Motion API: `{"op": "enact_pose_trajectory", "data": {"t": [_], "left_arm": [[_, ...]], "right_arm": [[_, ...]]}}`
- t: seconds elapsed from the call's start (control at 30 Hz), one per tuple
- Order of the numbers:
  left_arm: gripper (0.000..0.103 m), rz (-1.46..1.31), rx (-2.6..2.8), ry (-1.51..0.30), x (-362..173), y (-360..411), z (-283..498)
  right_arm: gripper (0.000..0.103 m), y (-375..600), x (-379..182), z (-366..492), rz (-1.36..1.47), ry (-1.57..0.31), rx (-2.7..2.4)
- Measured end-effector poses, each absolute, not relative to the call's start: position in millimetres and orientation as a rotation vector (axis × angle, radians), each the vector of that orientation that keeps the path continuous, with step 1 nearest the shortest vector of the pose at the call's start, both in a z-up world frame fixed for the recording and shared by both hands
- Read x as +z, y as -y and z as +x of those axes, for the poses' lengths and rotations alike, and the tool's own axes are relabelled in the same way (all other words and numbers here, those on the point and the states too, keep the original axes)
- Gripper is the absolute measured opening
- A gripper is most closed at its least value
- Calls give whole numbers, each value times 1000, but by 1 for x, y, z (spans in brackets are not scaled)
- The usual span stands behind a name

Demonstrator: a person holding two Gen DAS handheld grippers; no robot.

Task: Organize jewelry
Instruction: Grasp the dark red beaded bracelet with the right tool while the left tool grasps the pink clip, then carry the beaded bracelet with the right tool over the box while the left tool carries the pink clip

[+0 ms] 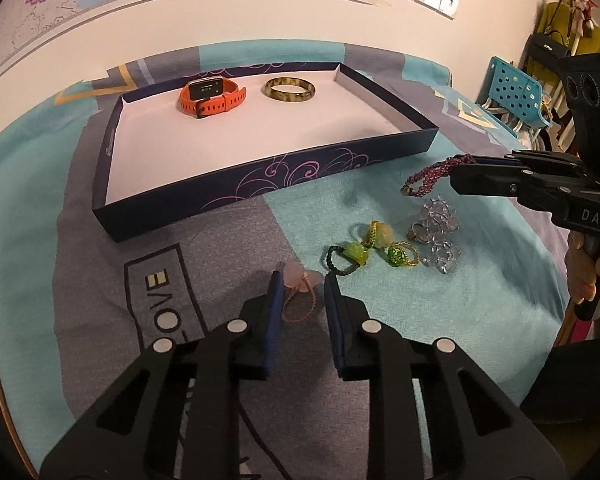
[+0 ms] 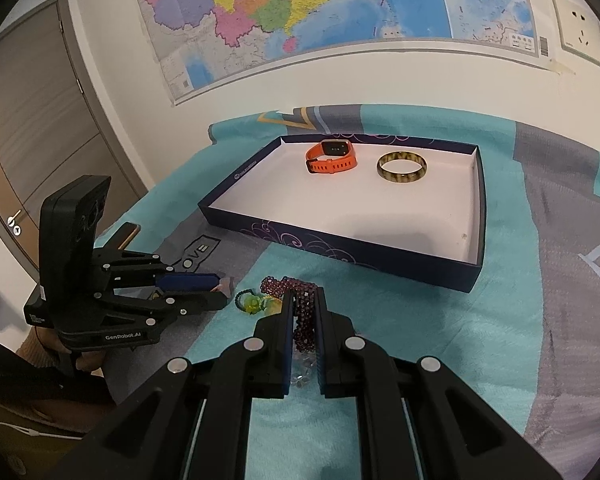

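Dark box (image 1: 260, 184) with a white floor sits on a patterned bedspread (image 1: 80, 264). Inside, along the far wall: orange watch (image 1: 211, 97) on the left, mottled bangle (image 1: 290, 89) just to its right, apart from it.

Right tool (image 2: 304, 300): closed on a purple bead bracelet (image 2: 296, 292), which hangs out past the tips, near the box's front wall. Clear crystal piece (image 1: 436, 232) lies on the bedspread below it.

Left tool (image 1: 303, 280): jaws narrow, a pink bracelet (image 1: 298, 298) between them; pads do not appear to press on it, though the view is partly blocked. Green and yellow rings (image 1: 364, 250) lie just right of it.
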State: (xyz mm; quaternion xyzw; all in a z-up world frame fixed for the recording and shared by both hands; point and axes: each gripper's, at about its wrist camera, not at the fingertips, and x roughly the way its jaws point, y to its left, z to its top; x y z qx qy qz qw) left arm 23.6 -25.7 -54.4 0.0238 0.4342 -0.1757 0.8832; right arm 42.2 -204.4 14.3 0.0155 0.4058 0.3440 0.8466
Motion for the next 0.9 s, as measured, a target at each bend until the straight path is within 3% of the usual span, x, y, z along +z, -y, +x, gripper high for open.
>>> {"op": "enact_pose_trajectory", "data": {"t": [0.13, 0.9], "left_arm": [[7, 28, -380, -902, -52, 25, 23], [4, -23, -390, -857, -36, 14, 19]], "right_arm": [[8, 205, 15, 43, 34, -852, 728], [8, 210, 23, 51, 41, -826, 726]]}}
